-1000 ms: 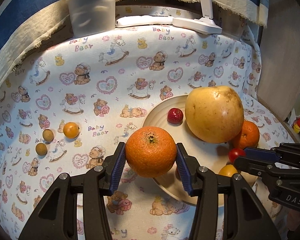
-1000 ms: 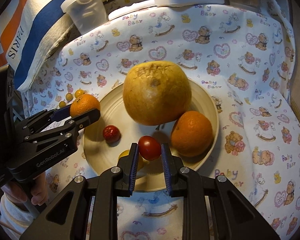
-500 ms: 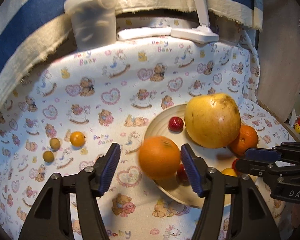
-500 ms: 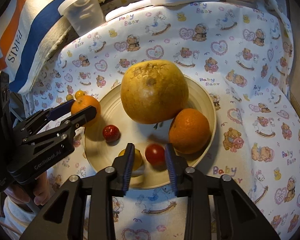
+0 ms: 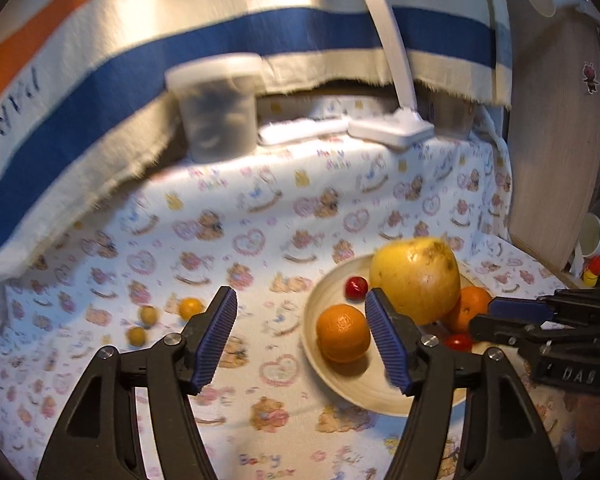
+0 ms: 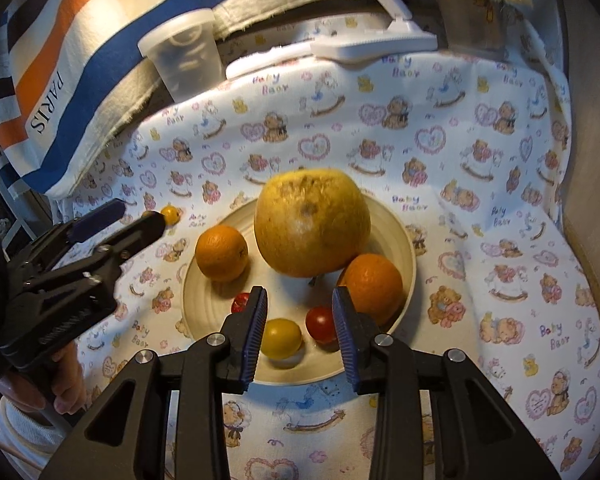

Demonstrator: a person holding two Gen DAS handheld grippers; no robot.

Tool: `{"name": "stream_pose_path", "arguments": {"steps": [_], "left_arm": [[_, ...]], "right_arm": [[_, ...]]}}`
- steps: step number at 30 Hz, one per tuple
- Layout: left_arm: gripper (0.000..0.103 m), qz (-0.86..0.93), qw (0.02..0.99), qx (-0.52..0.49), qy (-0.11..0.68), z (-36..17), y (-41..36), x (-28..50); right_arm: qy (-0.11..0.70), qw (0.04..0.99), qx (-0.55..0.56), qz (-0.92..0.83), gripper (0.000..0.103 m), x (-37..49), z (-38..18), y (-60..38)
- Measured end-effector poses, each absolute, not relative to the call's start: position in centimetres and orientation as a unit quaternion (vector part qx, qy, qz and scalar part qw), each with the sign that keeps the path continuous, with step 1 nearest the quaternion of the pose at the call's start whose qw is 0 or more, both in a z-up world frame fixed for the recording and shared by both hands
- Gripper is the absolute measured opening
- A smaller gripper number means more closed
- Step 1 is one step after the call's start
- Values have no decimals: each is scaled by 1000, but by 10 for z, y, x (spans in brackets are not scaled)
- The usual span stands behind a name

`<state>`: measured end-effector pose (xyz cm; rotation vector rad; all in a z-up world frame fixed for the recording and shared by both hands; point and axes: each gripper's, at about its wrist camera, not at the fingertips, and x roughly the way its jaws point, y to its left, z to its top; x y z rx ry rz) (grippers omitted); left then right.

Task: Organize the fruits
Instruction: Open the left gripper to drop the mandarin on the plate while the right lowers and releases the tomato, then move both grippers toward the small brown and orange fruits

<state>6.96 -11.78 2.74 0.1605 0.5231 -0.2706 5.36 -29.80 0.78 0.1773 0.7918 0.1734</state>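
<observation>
A cream plate (image 6: 406, 240) holds a big yellow pomelo (image 6: 312, 222), an orange (image 6: 221, 253) on its left, a second orange (image 6: 372, 278), a red tomato (image 6: 320, 324), a yellow fruit (image 6: 281, 338) and a small red fruit (image 6: 241, 302). My left gripper (image 5: 300, 338) is open and empty, raised beside the left orange (image 5: 343, 332). My right gripper (image 6: 300, 334) is open and empty above the tomato and yellow fruit. A small orange fruit (image 5: 191, 308) and two yellowish ones (image 5: 148, 315) (image 5: 136, 336) lie on the cloth, left of the plate (image 5: 364, 384).
A lidded plastic tub (image 5: 218, 108) and a white lamp base (image 5: 392, 130) stand at the back of the bear-print cloth (image 5: 260, 240). A striped towel (image 5: 140, 60) hangs behind. A wooden panel (image 5: 552, 160) rises at the right.
My left gripper let go of the orange, which now rests on the plate's left side, and drew back and up. My right gripper released the red tomato onto the plate and opened wider.
</observation>
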Motion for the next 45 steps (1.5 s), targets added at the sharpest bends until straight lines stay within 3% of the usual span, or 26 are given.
{"name": "stream_pose_path", "arguments": {"steps": [11,13,20,33,39,45], "left_arm": [[91,-110,974,87,180,59,-100,32],[95,-104,978,79,165,65,-94,29],[102,-94,983,72,143,80,-73,24],[102,-30,989,45,140,70,0,65],[89,-27,986,25,165,51,21,103],[88,-27,983,17,183,34,31,124]], "right_arm": [[308,945,85,71,36,33,35,-305],[289,951,86,73,50,28,41,-306],[288,951,92,67,52,30,54,-302],[257,961,50,95,60,56,101,-228],[259,959,47,107,60,96,103,-178],[259,961,47,88,60,144,95,-144]]}}
